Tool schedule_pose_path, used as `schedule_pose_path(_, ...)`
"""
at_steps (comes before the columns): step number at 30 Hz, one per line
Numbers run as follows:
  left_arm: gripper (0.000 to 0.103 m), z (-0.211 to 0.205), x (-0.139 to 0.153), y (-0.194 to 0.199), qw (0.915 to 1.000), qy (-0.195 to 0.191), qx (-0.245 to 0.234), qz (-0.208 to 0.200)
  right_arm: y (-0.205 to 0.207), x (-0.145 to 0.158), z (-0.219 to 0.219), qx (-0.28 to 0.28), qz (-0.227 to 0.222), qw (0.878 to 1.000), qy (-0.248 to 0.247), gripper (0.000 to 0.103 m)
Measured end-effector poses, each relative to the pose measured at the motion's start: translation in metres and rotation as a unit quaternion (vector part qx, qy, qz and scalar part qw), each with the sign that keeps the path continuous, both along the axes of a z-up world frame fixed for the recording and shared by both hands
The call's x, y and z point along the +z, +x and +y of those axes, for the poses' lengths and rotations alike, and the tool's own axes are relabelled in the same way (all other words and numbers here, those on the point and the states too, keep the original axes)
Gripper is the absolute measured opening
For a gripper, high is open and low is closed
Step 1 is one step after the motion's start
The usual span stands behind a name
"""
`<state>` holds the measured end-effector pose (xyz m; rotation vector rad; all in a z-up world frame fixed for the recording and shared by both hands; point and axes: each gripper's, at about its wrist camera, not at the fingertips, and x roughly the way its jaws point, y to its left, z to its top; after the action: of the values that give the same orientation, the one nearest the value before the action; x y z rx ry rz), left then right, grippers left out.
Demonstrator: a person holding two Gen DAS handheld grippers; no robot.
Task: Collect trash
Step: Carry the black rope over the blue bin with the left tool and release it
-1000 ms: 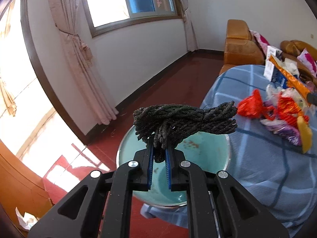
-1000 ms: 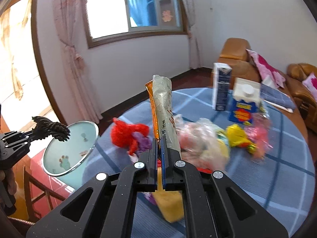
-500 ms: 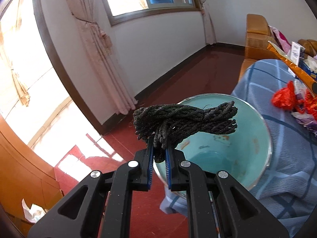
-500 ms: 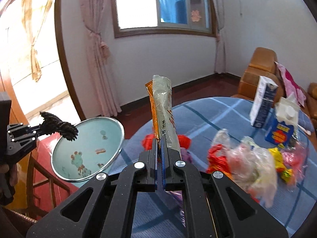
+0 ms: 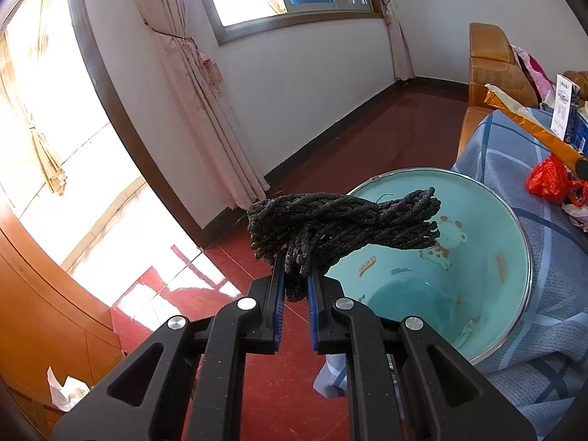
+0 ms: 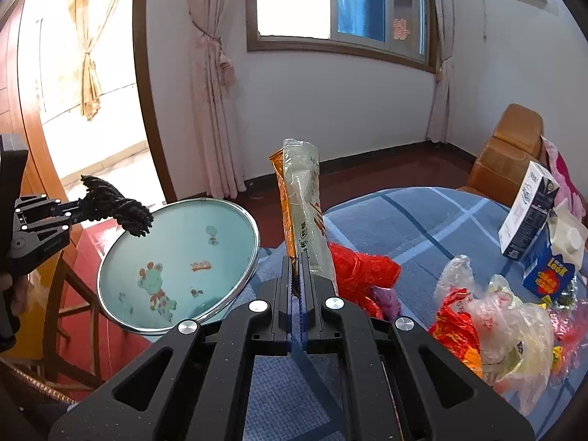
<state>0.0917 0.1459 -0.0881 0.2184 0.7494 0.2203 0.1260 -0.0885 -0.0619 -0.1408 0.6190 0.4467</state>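
Left gripper clamped on dark rope bundle, right gripper clamped on snack wrapper — both near the teal bin. Bin looks empty; neither dropped yet. Bags and cartons remain on the tabletop — early going.

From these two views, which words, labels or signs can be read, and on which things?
"look": yellow letters on the blue carton.
Red paper sign on the window: a Chinese character, too small to read.
Print on the wrapper in the right gripper: too blurred.
White and dark carton: print too small.
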Motion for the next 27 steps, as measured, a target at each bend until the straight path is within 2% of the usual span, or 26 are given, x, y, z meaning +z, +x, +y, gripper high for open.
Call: schedule_pose_path(27, 0.011, -0.009, -0.005, 0.001, 0.9996, 0.008, -0.023, 0.014, -0.014, -0.006, 0.029, 0.064, -0.010, 0.996, -0.053, 0.004)
